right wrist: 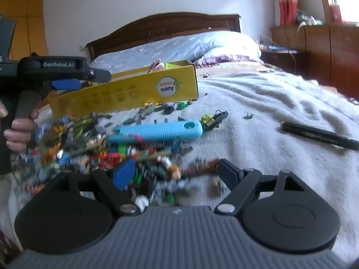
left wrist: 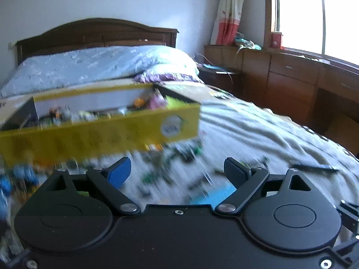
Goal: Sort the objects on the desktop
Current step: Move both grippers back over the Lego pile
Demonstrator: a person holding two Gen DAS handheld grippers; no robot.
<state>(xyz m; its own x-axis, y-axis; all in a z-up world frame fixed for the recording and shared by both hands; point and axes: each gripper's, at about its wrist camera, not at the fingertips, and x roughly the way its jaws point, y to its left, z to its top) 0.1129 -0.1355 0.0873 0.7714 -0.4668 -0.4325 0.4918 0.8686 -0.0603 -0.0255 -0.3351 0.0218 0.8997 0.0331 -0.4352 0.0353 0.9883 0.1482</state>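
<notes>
Spread wide with nothing between its pads, the right gripper [right wrist: 171, 174] is hovering just in front of a blurred heap of small toy pieces [right wrist: 89, 148] lying on the grey bedspread [right wrist: 269, 112]. Taking the yellow box [right wrist: 125, 94] as the landmark: to its left, a hand [right wrist: 19, 123] is gripping the handle of the left gripper [right wrist: 67, 84], whose black body is showing the white lettering "GenRobot.AI"; that tool is pointing rightward, toward the box's left end. In its own view its jaws are standing wide and empty, with the box [left wrist: 101, 130] lying ahead and to the left. On the box's long side a round label is reading "Apple" upside down, beside a row of small circular icons too blurred to read; the box is lying lengthwise left to right, open at the top with small colourful items inside. Just in front of the box, a light blue handle [right wrist: 157, 131] is resting on the heap, long axis left to right, its holed end pointing right. Well right of the box, a black marker [right wrist: 318, 134] is lying slantwise on the bedspread.
</notes>
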